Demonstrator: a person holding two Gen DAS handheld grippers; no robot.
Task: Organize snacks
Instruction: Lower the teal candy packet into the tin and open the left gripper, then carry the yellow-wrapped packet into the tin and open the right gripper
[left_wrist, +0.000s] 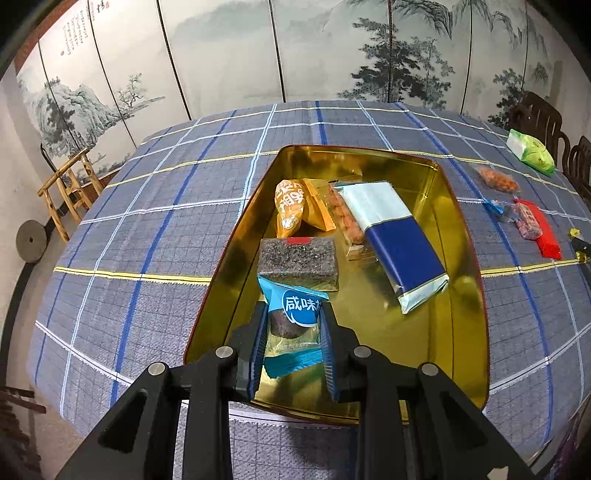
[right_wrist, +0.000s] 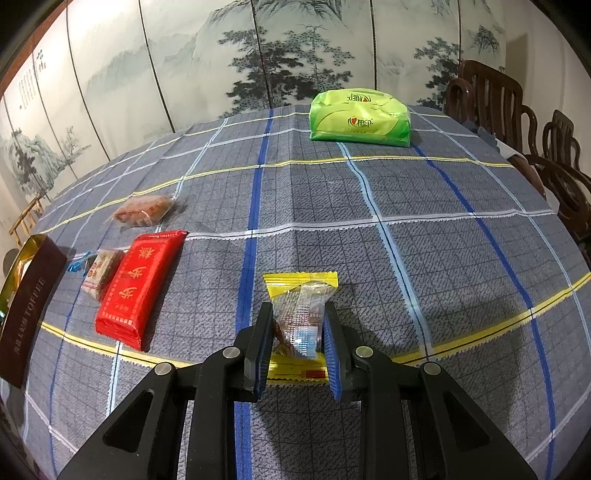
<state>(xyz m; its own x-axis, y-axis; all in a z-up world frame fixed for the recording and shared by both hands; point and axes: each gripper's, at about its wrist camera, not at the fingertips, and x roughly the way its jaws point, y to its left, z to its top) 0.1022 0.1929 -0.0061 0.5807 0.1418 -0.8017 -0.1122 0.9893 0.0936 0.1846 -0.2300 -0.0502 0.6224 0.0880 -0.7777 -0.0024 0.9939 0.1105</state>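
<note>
Gold-lined rectangular metal tin (left_wrist: 436, 177) serves as landmark. Left gripper (left_wrist: 293, 325) pinches a blue-wrapped dark cake packet (left_wrist: 291, 317) above the tin's near end, presumably for release beside the grey seeded bar (left_wrist: 297, 260) and blue-and-white foil pack (left_wrist: 395, 236) inside. Right gripper (right_wrist: 299, 332), well right of the tin, clamps a yellow-edged clear snack sachet (right_wrist: 301, 321) on the checked tablecloth (right_wrist: 443, 258), likely next for boxing.

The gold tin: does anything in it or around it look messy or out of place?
Nothing is spilled or damaged. The blue-and-white packet lies askew in the gold tin, overlapping a clear packet. A green tissue pack sits apart among the snacks.
</note>
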